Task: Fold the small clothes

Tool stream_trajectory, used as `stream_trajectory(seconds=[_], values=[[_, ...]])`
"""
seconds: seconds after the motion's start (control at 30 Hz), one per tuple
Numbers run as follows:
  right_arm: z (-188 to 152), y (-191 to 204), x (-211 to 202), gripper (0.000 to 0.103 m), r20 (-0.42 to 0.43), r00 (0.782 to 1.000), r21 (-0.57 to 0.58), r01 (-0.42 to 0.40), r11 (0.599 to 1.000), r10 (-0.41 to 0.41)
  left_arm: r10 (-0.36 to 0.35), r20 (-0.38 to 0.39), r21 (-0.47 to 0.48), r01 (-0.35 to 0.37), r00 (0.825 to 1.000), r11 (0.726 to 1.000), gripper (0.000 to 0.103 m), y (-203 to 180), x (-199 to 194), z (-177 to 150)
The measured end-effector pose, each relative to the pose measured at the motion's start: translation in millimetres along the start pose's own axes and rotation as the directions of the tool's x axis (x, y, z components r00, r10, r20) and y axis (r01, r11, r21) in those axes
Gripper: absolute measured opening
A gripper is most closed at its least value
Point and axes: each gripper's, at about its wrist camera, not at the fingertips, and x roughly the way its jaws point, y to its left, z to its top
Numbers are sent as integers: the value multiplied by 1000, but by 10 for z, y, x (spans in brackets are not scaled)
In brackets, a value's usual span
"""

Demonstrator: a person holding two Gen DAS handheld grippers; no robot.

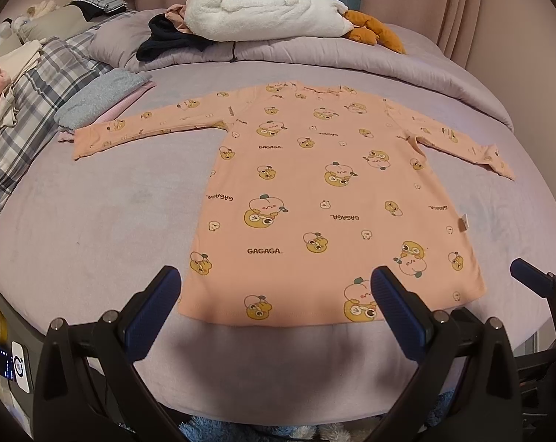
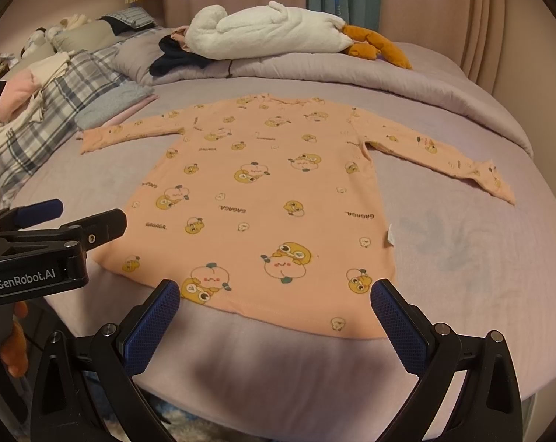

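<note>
Shirt [image 1: 314, 202] flat, bed [image 1: 93, 239] margins bare

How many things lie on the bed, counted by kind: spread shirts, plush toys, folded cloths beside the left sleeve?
Spread pink shirt: 1
Plush toys: 2, white and orange
Folded cloths: 2, grey over pink
Total: 5

Plaid bedding [image 1: 31, 110] cut off at left edge, left gripper [image 2: 56, 217] partly out of frame at left, shirt's side tag [image 1: 463, 223] too small to read.

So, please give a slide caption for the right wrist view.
Open right tongs above the hem of a flat peach shirt on the bed.
</note>
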Motion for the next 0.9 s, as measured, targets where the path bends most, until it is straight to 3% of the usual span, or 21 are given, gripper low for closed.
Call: stream_trajectory(seconds=[0.9], values=[[-18, -3, -10, 102, 10, 1000, 5, 1, 1000, -1, 4, 28, 14, -5, 1000, 1000, 103, 0, -45, -41]])
